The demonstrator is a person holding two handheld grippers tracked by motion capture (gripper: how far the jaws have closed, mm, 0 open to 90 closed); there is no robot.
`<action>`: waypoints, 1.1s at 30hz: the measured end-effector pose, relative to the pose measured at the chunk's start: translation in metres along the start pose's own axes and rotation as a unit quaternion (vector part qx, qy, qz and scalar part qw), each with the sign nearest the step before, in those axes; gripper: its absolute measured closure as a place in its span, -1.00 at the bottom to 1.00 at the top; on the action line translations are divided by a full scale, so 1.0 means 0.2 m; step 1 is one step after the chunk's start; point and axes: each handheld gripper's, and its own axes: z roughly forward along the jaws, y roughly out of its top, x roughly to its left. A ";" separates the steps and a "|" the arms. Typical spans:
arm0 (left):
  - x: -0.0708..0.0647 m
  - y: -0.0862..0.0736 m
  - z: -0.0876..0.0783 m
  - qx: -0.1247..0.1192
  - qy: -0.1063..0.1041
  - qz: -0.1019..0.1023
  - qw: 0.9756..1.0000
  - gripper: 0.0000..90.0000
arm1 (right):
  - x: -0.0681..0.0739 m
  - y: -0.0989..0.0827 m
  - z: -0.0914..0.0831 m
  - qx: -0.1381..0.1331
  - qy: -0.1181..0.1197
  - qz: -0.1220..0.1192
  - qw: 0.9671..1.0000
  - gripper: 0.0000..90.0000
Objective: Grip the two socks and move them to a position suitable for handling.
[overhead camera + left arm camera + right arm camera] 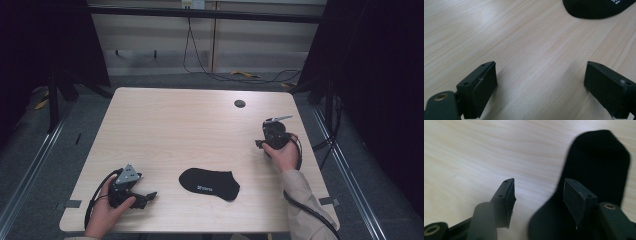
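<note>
The black sock lies flat near the table's near edge. Left of the sock, the left gripper rests low with jaws spread wide, nothing between them. Farther off, right of the sock, the right gripper is released too — jaws apart and empty.

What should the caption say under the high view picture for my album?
A black sock lies on a wooden table between the left gripper and right gripper.
</note>
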 end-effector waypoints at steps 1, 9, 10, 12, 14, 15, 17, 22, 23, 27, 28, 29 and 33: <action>0.00 0.00 0.00 0.000 0.000 0.000 1.000 -0.76 | -0.01 0.00 0.00 0.003 -0.004 0.005 1.000 -0.05; 0.00 0.00 0.00 0.001 -0.001 0.002 1.000 -0.76 | -0.15 -0.05 0.05 0.029 -0.041 0.057 0.997 0.17; 0.00 0.00 0.00 0.001 -0.001 0.003 1.000 -0.76 | -0.15 -0.05 0.05 0.029 -0.041 0.057 0.997 0.17; 0.00 0.00 0.00 0.002 0.000 0.003 1.000 -0.76 | -0.16 -0.08 0.06 0.016 -0.027 0.072 0.997 0.34; 0.00 0.00 0.00 0.003 -0.001 0.002 1.000 -0.76 | -0.16 -0.09 0.04 0.011 0.006 0.073 0.997 0.94; 0.00 0.00 0.00 0.003 -0.001 0.002 1.000 -0.76 | -0.16 -0.09 0.03 0.010 0.000 0.061 0.998 0.95; 0.00 0.00 0.00 0.003 -0.001 0.002 1.000 -0.76 | -0.14 -0.08 0.03 0.007 0.000 0.053 0.999 0.95; 0.00 0.00 0.00 0.003 -0.001 0.002 1.000 -0.76 | -0.01 0.00 -0.01 -0.027 0.042 0.011 0.999 0.96; 0.00 0.00 0.00 0.003 -0.001 0.002 1.000 -0.76 | 0.05 0.03 -0.03 -0.039 0.054 -0.009 0.998 0.96; 0.00 0.00 0.00 0.002 -0.001 0.003 1.000 -0.76 | 0.33 0.16 -0.11 -0.074 0.121 -0.088 0.986 0.96; 0.00 0.00 -0.01 0.003 -0.002 0.002 1.000 -0.76 | 0.39 0.17 -0.12 -0.075 0.134 -0.107 0.982 0.94; 0.00 0.00 0.00 0.002 -0.001 0.002 1.000 -0.76 | 0.44 0.17 -0.12 -0.075 0.138 -0.122 0.980 0.82; 0.00 0.00 -0.01 0.003 -0.001 0.002 1.000 -0.76 | 0.50 0.13 -0.08 -0.060 0.111 -0.147 0.981 0.33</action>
